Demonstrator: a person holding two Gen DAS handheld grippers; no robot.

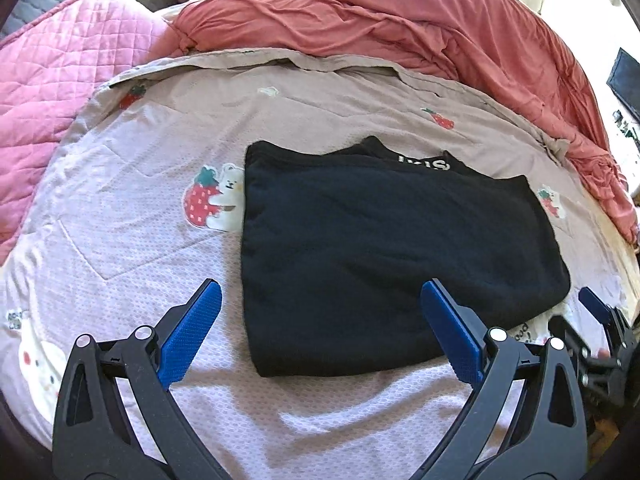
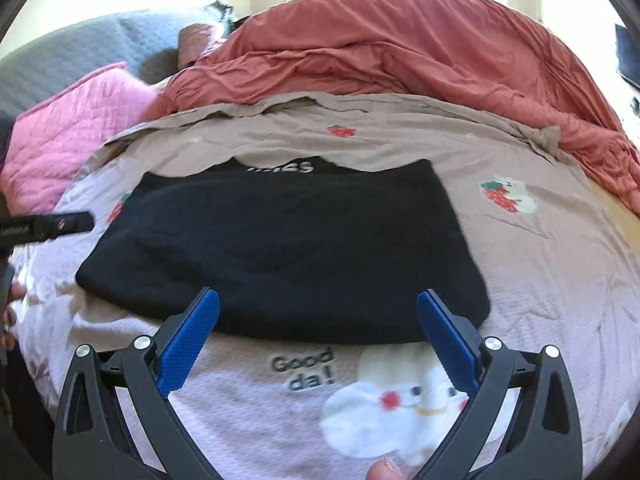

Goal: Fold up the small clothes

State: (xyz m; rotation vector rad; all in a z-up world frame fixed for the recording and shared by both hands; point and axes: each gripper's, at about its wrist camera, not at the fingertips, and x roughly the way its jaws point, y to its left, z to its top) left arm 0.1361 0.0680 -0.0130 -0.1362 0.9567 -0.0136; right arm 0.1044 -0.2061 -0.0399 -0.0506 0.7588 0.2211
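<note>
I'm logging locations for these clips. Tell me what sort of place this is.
Most likely a bedroom, with the work done on a bed. A strawberry-print sheet covers the surface, a rumpled red duvet lies behind it, and a pink quilt sits at the left. A black garment lies folded on the sheet.

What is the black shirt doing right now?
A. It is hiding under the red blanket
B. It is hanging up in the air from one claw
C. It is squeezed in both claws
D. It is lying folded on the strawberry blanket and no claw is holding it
D: the black shirt lies flat and folded on the strawberry blanket, and the left claw and right claw both stand open with nothing between their fingers.
</note>
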